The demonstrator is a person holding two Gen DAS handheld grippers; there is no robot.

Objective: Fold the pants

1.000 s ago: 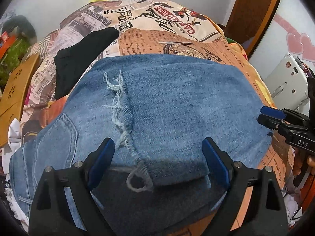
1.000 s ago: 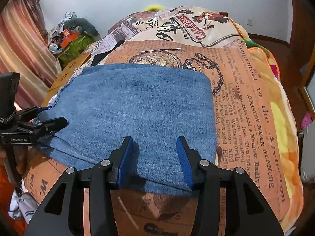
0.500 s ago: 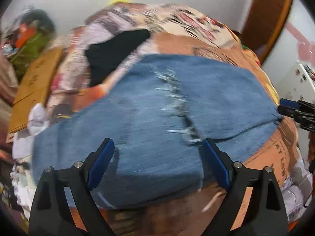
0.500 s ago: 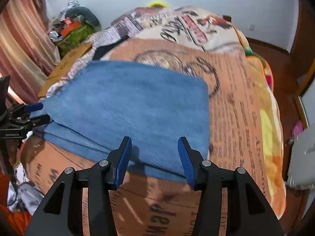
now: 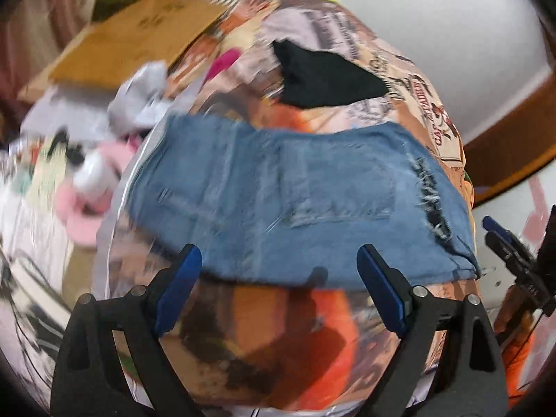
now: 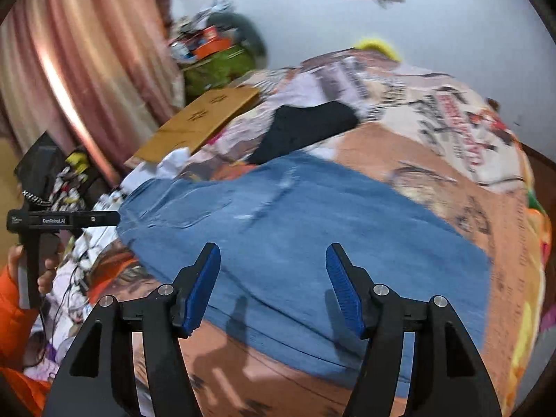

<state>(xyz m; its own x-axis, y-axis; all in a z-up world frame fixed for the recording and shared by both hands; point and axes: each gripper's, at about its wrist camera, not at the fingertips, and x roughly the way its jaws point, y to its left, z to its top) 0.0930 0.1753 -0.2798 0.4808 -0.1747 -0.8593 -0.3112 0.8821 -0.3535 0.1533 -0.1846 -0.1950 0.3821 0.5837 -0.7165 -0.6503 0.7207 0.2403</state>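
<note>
Blue denim pants (image 5: 295, 205) (image 6: 312, 239) lie folded flat on the newspaper-print bedspread (image 5: 399, 80) (image 6: 434, 160), frayed rips showing near their right end in the left wrist view. My left gripper (image 5: 279, 260) hangs open above the near edge of the denim, nothing between its blue pads. My right gripper (image 6: 272, 260) hovers over the near part of the pants; its jaws are opening and hold nothing. The right gripper (image 5: 500, 232) also shows at the right edge of the left wrist view, and the left gripper (image 6: 104, 218) shows at far left in the right wrist view.
A black garment (image 5: 323, 80) (image 6: 305, 128) lies on the bed beyond the pants. A cardboard sheet (image 6: 201, 121) leans at the bed's left side, with clutter (image 5: 87, 180) on the floor and pink curtains (image 6: 87, 52) behind. A hand (image 6: 45, 271) and orange sleeve (image 6: 14, 312) hold the left tool.
Both grippers drew back from the folded denim and swung left. The right jaws widened and no longer sit on the cloth. The pants stayed flat.
</note>
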